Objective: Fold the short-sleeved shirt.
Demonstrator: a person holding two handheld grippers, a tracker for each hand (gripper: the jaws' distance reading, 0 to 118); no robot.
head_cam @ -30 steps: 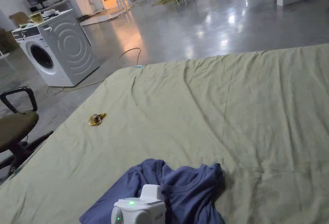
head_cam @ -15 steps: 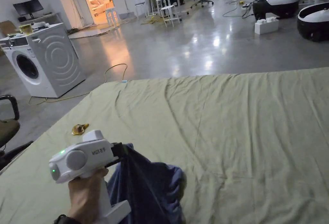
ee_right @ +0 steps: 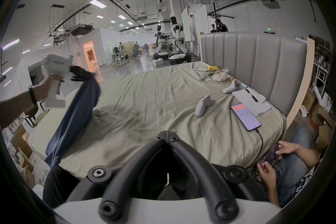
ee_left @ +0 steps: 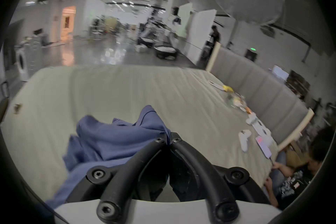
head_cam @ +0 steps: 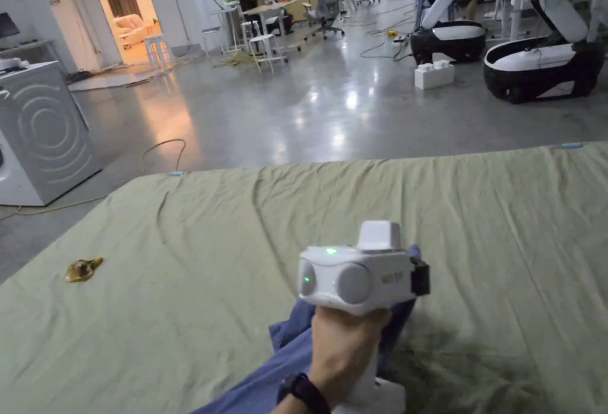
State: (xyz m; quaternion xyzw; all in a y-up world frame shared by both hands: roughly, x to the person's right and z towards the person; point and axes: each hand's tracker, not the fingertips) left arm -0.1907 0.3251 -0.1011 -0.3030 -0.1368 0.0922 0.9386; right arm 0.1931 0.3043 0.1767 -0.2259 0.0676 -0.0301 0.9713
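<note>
A blue short-sleeved shirt hangs bunched from my left gripper, whose black jaws are shut on a fold of its cloth. In the head view a hand holds that gripper up above the green bed sheet, and the shirt drapes down below it toward the near edge. From the right gripper view the left gripper is at the left with the shirt trailing down to the bed's edge. My right gripper is low at the near edge, jaws shut with nothing between them.
A small yellow-brown wrapper lies on the sheet at the left. By the grey headboard lie a phone, white controllers, papers and clutter. A person sits beside the bed. A washing machine stands on the floor.
My left gripper took the shirt off the sheet, lifted it and carried it to the right; the shirt now hangs from it. The head camera has tilted up and panned.
</note>
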